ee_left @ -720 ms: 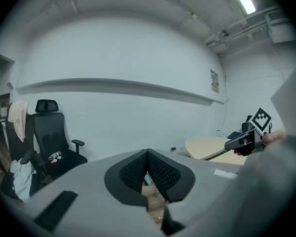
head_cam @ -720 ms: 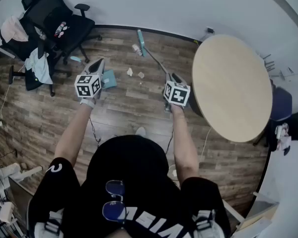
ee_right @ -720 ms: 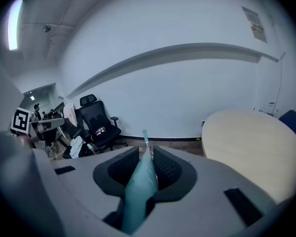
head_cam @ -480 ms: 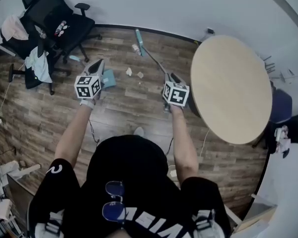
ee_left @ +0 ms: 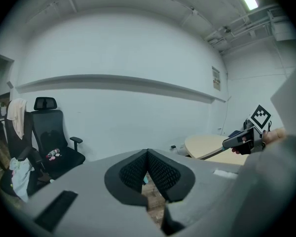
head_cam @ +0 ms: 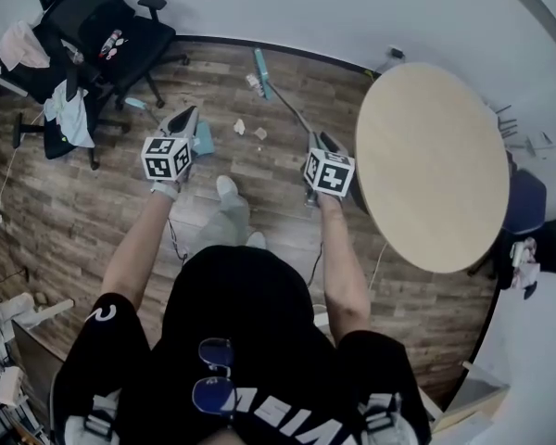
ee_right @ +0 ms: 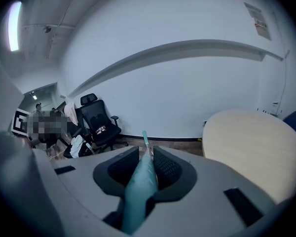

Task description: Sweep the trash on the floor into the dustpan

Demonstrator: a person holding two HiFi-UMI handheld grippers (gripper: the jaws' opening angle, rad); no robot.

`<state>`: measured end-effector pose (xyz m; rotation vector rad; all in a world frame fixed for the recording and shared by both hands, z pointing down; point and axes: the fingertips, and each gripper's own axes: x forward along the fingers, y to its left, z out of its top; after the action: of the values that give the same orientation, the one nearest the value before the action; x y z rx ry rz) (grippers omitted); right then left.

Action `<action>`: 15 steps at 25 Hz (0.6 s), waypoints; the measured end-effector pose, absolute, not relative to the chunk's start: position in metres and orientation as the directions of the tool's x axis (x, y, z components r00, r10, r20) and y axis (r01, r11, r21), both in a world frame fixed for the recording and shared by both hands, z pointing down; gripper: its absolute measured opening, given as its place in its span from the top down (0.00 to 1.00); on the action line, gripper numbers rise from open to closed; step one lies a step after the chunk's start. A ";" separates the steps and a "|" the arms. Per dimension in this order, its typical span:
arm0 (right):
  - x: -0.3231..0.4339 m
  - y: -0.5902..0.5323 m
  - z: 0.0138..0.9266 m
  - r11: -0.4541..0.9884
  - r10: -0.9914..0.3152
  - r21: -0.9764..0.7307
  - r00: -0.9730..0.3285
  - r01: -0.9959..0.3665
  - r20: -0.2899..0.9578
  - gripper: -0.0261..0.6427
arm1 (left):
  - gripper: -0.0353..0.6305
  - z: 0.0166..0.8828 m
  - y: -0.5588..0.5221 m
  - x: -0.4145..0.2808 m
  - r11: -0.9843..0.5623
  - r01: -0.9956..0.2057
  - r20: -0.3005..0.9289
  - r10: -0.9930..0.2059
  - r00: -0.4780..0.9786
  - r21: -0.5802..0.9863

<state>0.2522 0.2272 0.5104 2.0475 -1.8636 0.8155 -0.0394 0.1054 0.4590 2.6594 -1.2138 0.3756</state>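
In the head view my left gripper [head_cam: 186, 119] is over the wood floor, shut on the handle of a teal dustpan [head_cam: 203, 139] that hangs just to its right. The left gripper view shows pads [ee_left: 160, 174] meeting at the tips, a teal sliver low in the gap. My right gripper [head_cam: 312, 141] is shut on the teal broom handle [ee_right: 140, 181]. The shaft slants away to the broom head [head_cam: 259, 66] near the wall. White paper scraps [head_cam: 240, 126] [head_cam: 260, 133] lie between dustpan and broom, and another scrap [head_cam: 253, 83] lies beside the broom head.
A round wooden table [head_cam: 431, 165] stands close on the right. A black office chair [head_cam: 102, 35] draped with clothes is at the far left. The person's white shoe [head_cam: 227, 190] is on the floor between the grippers. The wall and baseboard [head_cam: 296, 52] run behind the trash.
The person's leg and white shoe have stepped forward between the arms. Both grippers keep their grips and nearly the same places; the scraps now lie slightly closer.
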 end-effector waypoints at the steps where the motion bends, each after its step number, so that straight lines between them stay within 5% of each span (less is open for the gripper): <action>1: 0.254 0.223 0.511 -0.149 -0.829 -0.177 0.025 -0.973 0.559 0.84 | 0.95 0.462 0.101 -0.037 -0.646 -0.760 0.309 -0.709 0.633 0.075; 15: 0.304 0.088 0.539 -0.174 -0.782 -0.151 0.043 -0.973 0.622 0.84 | 0.95 0.494 -0.049 0.020 -0.652 -0.744 0.320 -0.681 0.659 0.144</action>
<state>0.3043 0.0880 0.5389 2.0138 -1.7800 0.8611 0.0199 -0.0491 0.4938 2.6144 -1.1471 0.3469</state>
